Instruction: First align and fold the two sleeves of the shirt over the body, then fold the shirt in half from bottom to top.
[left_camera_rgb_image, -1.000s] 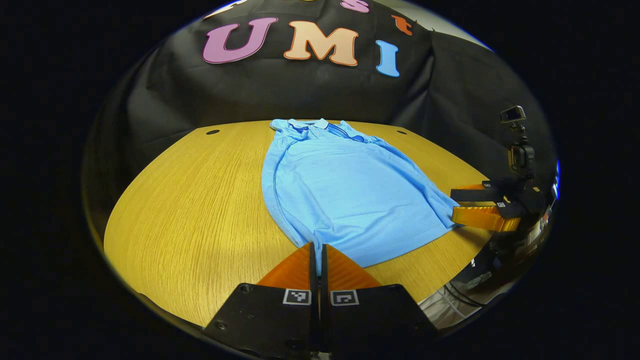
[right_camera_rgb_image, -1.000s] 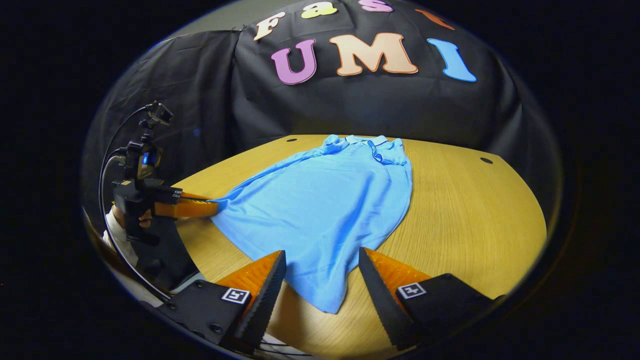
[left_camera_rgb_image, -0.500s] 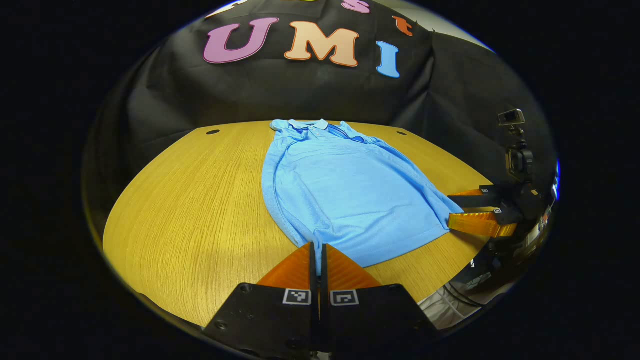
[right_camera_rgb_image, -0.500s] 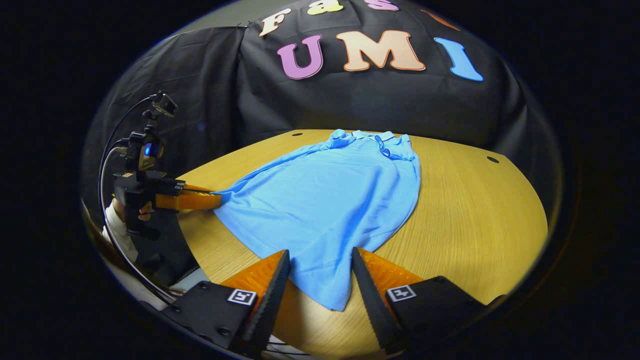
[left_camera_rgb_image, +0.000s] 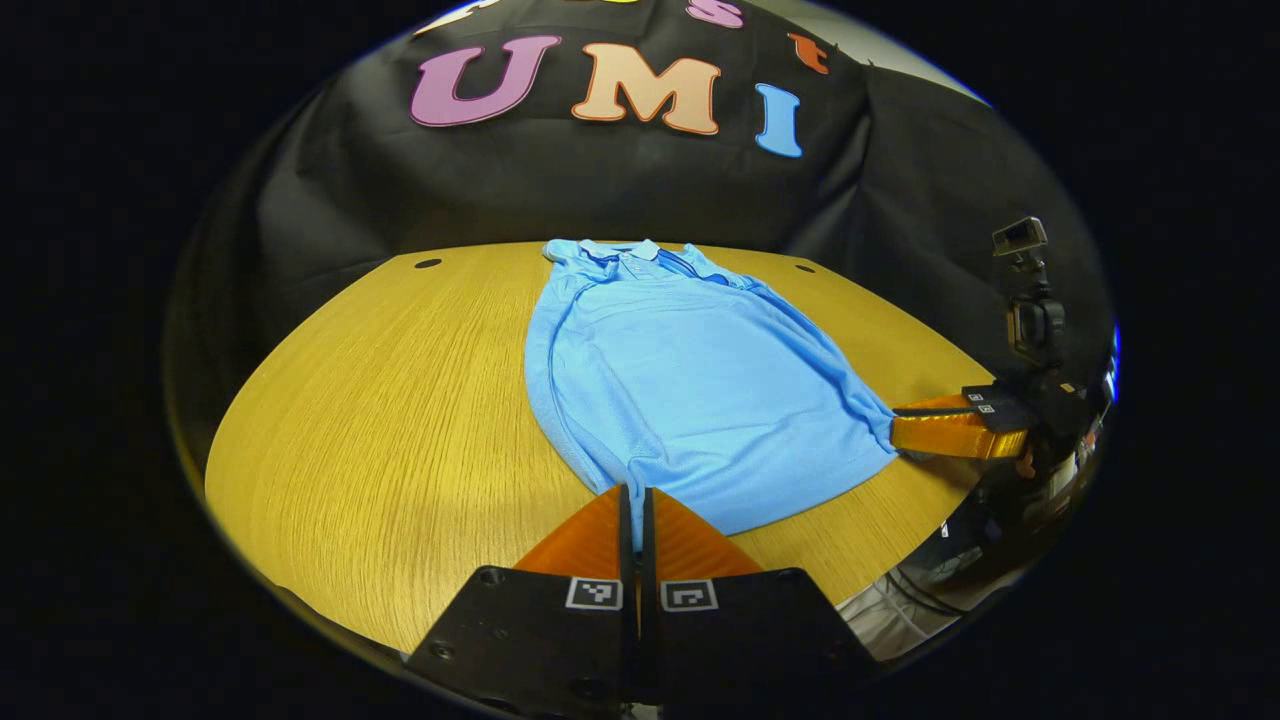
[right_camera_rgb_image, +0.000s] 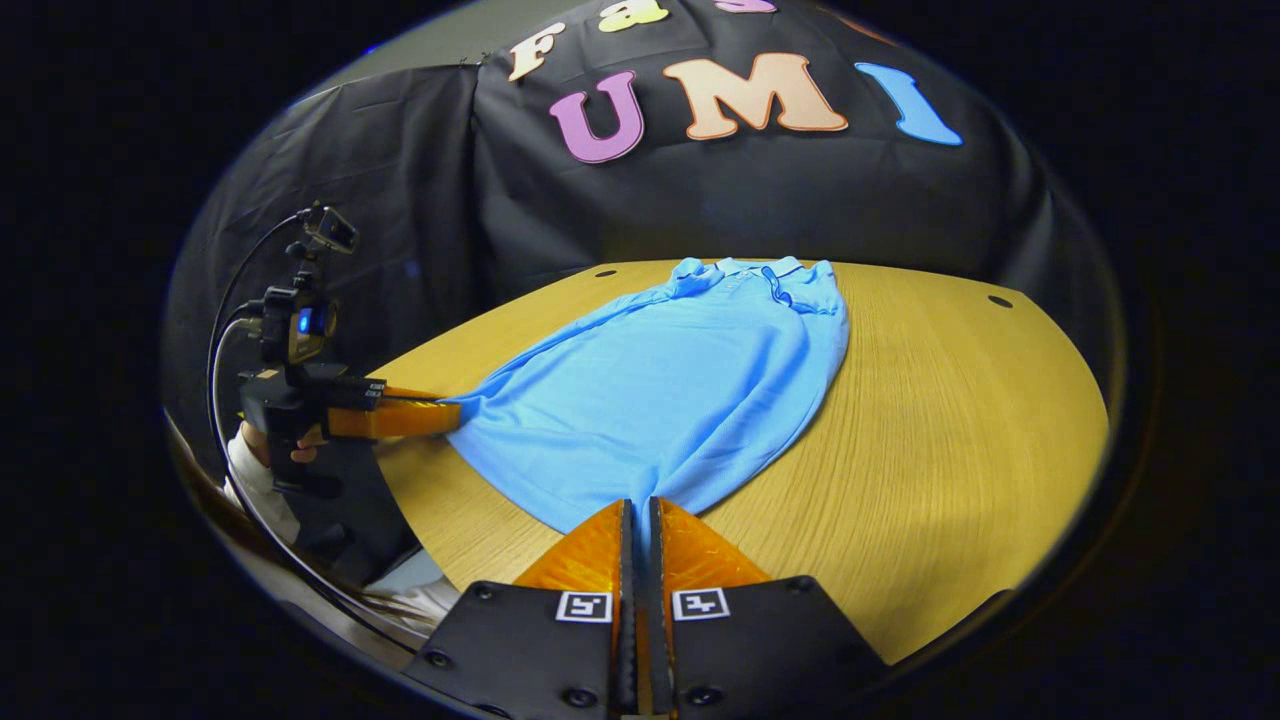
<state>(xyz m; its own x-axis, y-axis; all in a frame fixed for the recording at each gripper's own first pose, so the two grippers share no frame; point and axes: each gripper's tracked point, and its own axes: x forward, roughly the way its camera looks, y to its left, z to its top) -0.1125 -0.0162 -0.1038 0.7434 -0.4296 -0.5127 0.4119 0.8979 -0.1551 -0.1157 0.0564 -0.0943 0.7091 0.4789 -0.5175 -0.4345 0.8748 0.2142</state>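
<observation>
A light blue polo shirt (left_camera_rgb_image: 680, 380) lies flat on the wooden table (left_camera_rgb_image: 380, 420), collar at the far end and both sleeves lying in over the body. In the left gripper view, my left gripper (left_camera_rgb_image: 632, 492) is shut on the near hem corner. My right gripper (left_camera_rgb_image: 900, 435) pinches the other hem corner at the right. In the right gripper view, the shirt (right_camera_rgb_image: 670, 390) stretches away from my right gripper (right_camera_rgb_image: 637, 505), whose fingers are shut on the hem corner. My left gripper (right_camera_rgb_image: 450, 415) holds the left hem corner there.
The table (right_camera_rgb_image: 950, 420) shows bare wood on both sides of the shirt, with small cable holes (left_camera_rgb_image: 428, 264) (left_camera_rgb_image: 805, 268) near the back edge. A person's hand (right_camera_rgb_image: 290, 450) holds the left gripper beyond the table's edge. Black cloth walls the back.
My right gripper, open around the hem corner before, has closed on it. The left gripper has stayed shut on its corner, and the shirt has barely shifted.
</observation>
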